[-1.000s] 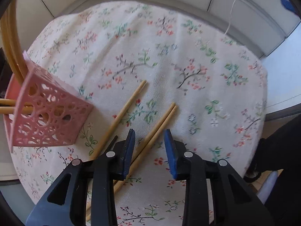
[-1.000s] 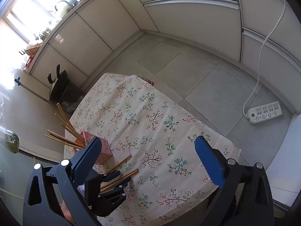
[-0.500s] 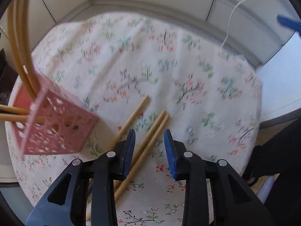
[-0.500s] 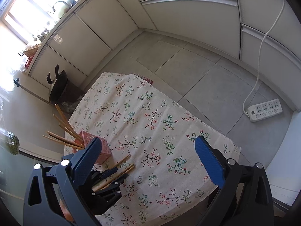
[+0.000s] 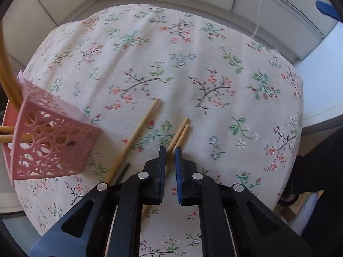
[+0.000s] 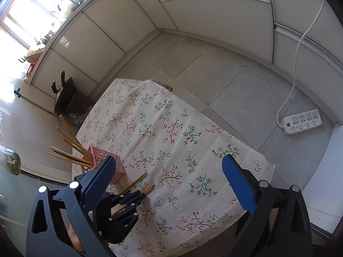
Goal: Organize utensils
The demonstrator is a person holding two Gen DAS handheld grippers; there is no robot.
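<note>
From the right wrist camera I see my right gripper (image 6: 169, 178) with its blue pads spread wide, nothing between them, hanging above the near part of the floral tablecloth (image 6: 163, 128). Low at the left, my left gripper (image 6: 142, 193) has just been closing and its jaws now pinch a pair of wooden chopsticks (image 6: 149, 188) lying on the cloth. A single chopstick (image 6: 137, 180) lies just beside that pair, toward the pink perforated holder (image 6: 103, 157). The holder stands near the cloth's left edge, with several chopsticks (image 6: 68, 150) leaning out of it. On the tiled floor, well apart to the right, lies a white power strip (image 6: 302, 122).
</note>
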